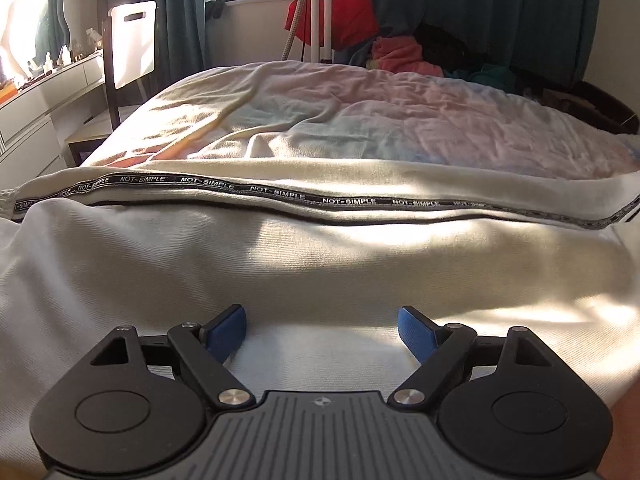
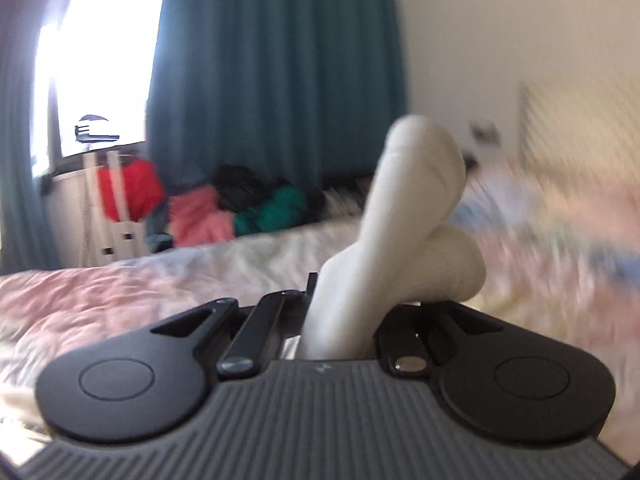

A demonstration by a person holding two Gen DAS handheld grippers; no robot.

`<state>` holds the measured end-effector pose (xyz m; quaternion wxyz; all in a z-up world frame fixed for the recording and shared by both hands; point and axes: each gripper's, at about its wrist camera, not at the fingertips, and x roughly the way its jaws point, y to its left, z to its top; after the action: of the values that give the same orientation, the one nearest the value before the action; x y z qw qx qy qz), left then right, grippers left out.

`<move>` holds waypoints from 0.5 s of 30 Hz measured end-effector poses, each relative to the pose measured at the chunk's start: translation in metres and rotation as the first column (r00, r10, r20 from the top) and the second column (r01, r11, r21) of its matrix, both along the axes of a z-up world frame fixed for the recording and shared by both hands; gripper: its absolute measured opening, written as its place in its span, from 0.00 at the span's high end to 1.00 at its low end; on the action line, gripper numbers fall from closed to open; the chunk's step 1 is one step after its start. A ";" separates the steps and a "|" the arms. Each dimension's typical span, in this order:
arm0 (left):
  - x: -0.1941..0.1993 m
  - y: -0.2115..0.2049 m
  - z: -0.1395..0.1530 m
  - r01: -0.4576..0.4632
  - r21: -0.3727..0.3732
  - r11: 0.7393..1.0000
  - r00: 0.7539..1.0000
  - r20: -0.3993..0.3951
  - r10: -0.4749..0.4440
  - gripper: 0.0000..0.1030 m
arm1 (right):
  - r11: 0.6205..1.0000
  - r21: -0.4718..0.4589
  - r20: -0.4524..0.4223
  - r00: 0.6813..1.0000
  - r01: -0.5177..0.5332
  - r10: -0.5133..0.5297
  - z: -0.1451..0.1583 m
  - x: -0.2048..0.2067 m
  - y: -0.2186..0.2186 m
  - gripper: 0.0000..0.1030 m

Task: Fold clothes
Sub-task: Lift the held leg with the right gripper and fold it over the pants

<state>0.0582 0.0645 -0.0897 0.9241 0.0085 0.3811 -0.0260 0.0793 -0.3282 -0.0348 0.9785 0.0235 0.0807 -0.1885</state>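
A cream-white garment [image 1: 320, 264] lies spread on the bed right in front of the left wrist camera. A black tape printed NOT-SIMPLE [image 1: 280, 194] runs across its far edge. My left gripper [image 1: 320, 334] rests low over this garment, open, with only flat cloth between its blue pads [image 1: 226, 334]. In the blurred right wrist view, my right gripper [image 2: 340, 320] is shut on a white ribbed cloth [image 2: 412, 208], which bulges up out of the jaws and hides the fingertips. That gripper is held above the bed.
The bed has a rumpled pastel cover [image 1: 400, 120]. A heap of pink, green and dark clothes [image 2: 240, 212] lies at its far side beside a red item on a white stand [image 1: 320, 20]. Teal curtains [image 2: 272, 60] hang behind. A chair [image 1: 128, 52] and dresser [image 1: 36, 104] stand at left.
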 end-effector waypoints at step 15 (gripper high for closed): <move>-0.012 0.048 0.040 -0.090 -0.337 0.937 0.987 0.097 0.130 0.18 | 0.555 -0.336 -0.541 0.638 -0.761 0.547 -0.115 -0.023 0.240 0.89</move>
<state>0.0467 0.1122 -0.0492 0.9333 -0.1669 0.3158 -0.0374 0.0567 -0.0885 -0.1502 0.9051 -0.3199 0.2127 0.1824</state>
